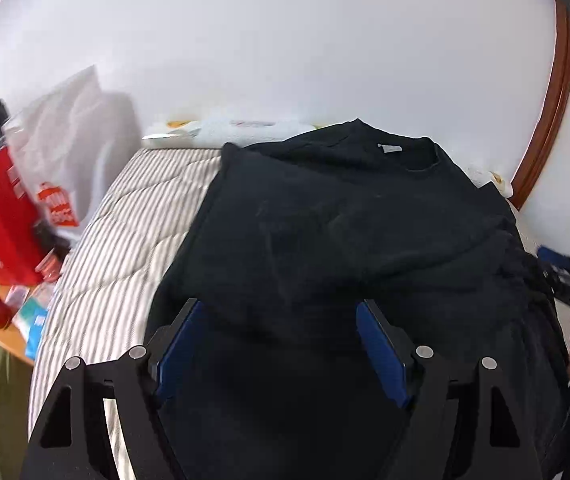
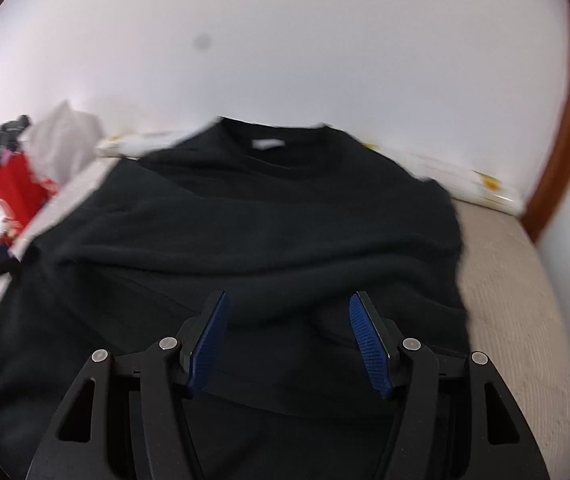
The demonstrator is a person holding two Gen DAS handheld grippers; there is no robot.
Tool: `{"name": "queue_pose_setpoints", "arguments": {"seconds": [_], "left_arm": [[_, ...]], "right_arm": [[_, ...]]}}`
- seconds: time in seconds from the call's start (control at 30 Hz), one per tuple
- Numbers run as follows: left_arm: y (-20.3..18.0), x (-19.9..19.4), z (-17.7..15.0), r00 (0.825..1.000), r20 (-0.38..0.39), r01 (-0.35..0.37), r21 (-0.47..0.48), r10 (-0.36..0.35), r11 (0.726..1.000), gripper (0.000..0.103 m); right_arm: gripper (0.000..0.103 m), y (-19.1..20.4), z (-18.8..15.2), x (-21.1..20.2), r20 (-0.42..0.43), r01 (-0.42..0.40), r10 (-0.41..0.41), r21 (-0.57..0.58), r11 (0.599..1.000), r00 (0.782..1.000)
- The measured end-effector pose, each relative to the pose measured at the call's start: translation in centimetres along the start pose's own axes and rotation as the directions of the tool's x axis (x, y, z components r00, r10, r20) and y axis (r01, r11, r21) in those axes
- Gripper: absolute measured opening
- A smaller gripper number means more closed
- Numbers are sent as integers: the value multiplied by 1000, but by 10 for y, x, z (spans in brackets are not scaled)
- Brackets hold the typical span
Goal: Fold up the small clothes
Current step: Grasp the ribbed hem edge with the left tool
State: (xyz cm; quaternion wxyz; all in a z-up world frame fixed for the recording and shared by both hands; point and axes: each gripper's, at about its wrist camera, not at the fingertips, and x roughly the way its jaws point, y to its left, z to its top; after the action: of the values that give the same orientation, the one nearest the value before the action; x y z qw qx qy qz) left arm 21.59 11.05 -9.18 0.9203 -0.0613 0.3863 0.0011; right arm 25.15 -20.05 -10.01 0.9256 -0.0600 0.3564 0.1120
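Both the left gripper (image 1: 279, 322) and right gripper (image 2: 288, 316) are showing matte black linkage arms, silver round pivot screws, and blue ribbed pads (image 2: 369, 344).

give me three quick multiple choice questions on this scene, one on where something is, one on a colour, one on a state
1. Where does the black shirt lie?
A. on the striped mattress
B. on a chair
C. on the floor

2. What colour are the pads on the left gripper?
A. red
B. blue
C. green

3. How does the right gripper stand?
A. shut on the shirt
B. open above the shirt
C. out of view

Answers:
1. A, the shirt is spread over the striped mattress.
2. B, both pads show blue inside the black fingers.
3. B, its jaws are wide apart with nothing clamped between them.
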Motion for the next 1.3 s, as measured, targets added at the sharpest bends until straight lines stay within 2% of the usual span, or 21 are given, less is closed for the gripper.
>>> {"name": "queue_pose_setpoints", "arguments": {"seconds": [0.07, 0.2, 0.27, 0.33, 0.43, 0.53, 0.57, 0.63, 0.7, 0.77, 0.9, 1.0, 1.07, 1.1, 1.17, 1.3], "left_arm": [[-2, 11, 8, 1000, -15, -11, 2, 11, 1000, 74], [-1, 34, 22, 999, -32, -8, -23, 7, 1000, 71], [1, 45, 26, 999, -42, -11, -26, 10, 1000, 63], [3, 56, 26, 998, -64, -4, -32, 2, 999, 61], [6, 73, 26, 996, -84, 16, -50, -21, 999, 54], [12, 84, 25, 994, -86, 56, -115, -67, 992, 50], [13, 86, 25, 993, -82, 70, -135, -81, 988, 40], [8, 89, 27, 990, -88, 93, -152, -107, 984, 28], [-3, 83, 29, 996, -66, 46, -98, -53, 994, 6], [-10, 74, 31, 999, -39, 24, -51, -26, 998, 6], [-1, 39, 37, 999, 51, 8, -53, -5, 999, 6], [11, 27, 35, 993, 77, -90, -28, 92, 996, 6], [20, 34, 30, 993, 32, -111, -30, 112, 993, 6], [27, 42, 25, 995, -16, -103, -53, 102, 993, 6], [31, 53, 18, 993, -65, -103, -75, 98, 992, 6], [28, 58, 13, 990, -74, -122, -73, 117, 990, 9]], "right_arm": [[62, -16, -6, 6, -10, 17, -17, 40, 999, 1000], [62, -37, -11, 16, 5, -15, 15, 128, 992, 1000], [62, -40, -13, 21, 13, -28, 26, 146, 989, 1000], [62, -41, -15, 23, 21, -41, 38, 141, 989, 999], [62, -46, -18, 24, 34, -53, 48, 157, 986, 998], [62, -48, -18, 26, 38, -68, 63, 160, 985, 997], [62, -49, -18, 26, 40, -62, 57, 160, 985, 998], [62, -51, -18, 25, 41, -47, 40, 171, 984, 998], [62, -56, -18, 25, 44, -41, 33, 192, 981, 998], [62, -63, -19, 24, 51, -32, 22, 216, 976, 998], [62, -78, -21, 15, 88, 32, -56, 253, 967, 995], [62, -89, -20, 7, 116, 73, -110, 283, 956, 987], [62, -96, -20, 7, 105, 108, -146, 299, 948, 984], [62, -98, -20, 10, 91, 124, -159, 305, 944, 983], [62, -100, -22, 20, 39, 160, -180, 307, 938, 983], [61, -99, -27, 39, -67, 264, -255, 259, 929, 965]]}}
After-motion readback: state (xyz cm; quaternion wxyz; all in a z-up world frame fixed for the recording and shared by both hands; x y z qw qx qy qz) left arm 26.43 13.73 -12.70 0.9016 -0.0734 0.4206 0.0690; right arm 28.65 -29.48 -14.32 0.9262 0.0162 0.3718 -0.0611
